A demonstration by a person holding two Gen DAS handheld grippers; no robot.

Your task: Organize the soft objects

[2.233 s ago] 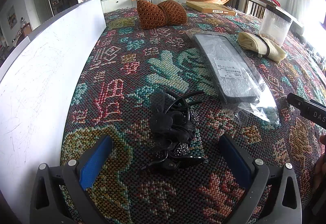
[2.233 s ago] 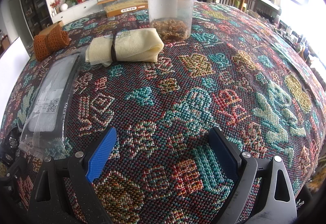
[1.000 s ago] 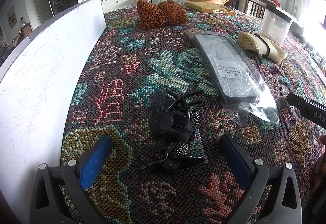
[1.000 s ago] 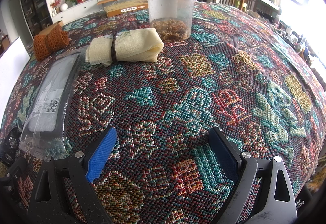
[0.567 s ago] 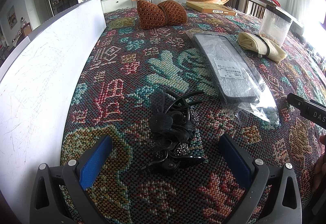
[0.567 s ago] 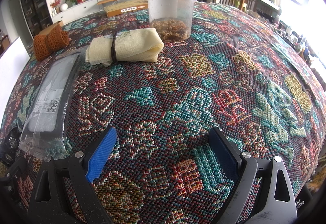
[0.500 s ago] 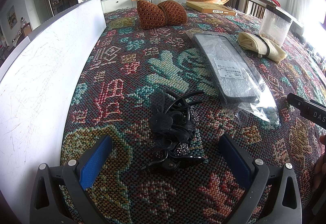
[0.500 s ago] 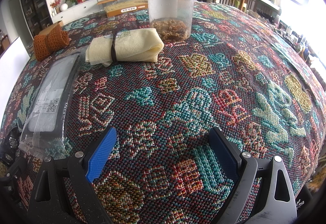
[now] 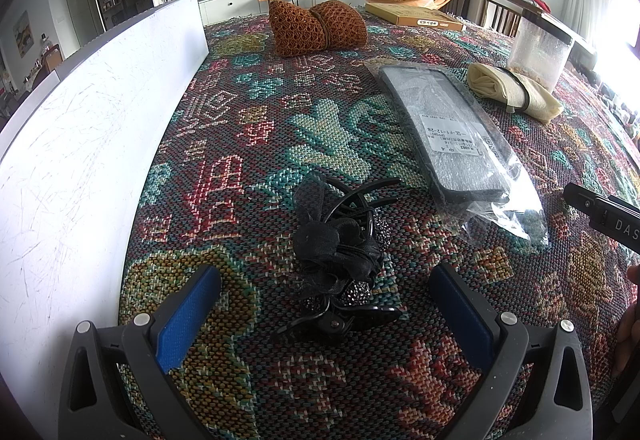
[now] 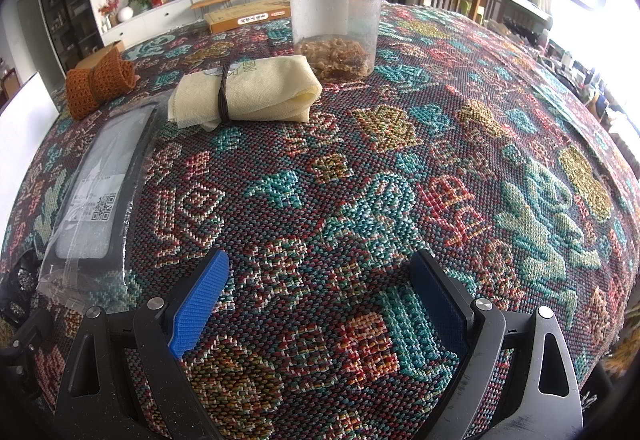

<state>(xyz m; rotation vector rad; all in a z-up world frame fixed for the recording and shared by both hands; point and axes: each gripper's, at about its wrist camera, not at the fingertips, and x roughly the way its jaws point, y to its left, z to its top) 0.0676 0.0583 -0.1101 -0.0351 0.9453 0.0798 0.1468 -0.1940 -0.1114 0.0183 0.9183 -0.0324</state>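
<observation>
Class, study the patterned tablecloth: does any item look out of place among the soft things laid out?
The clear jar with a black lid is rigid, unlike the rolled cream cloth beside it. The black hair claw is hard too. Nothing is spilled or damaged.

A clear jar (image 10: 335, 11) stands near the table's far edge, a flat box (image 10: 247, 15) behind it; a white board (image 9: 80, 143) lines the left edge.

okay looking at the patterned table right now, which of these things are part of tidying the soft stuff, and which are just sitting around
Likely part of the job:
cream cloth roll
orange knit roll
bagged grey item
black hair clip, with fabric flower, between the open left gripper fingers

Probably just lying about:
plastic jar
flat box
white board
</observation>
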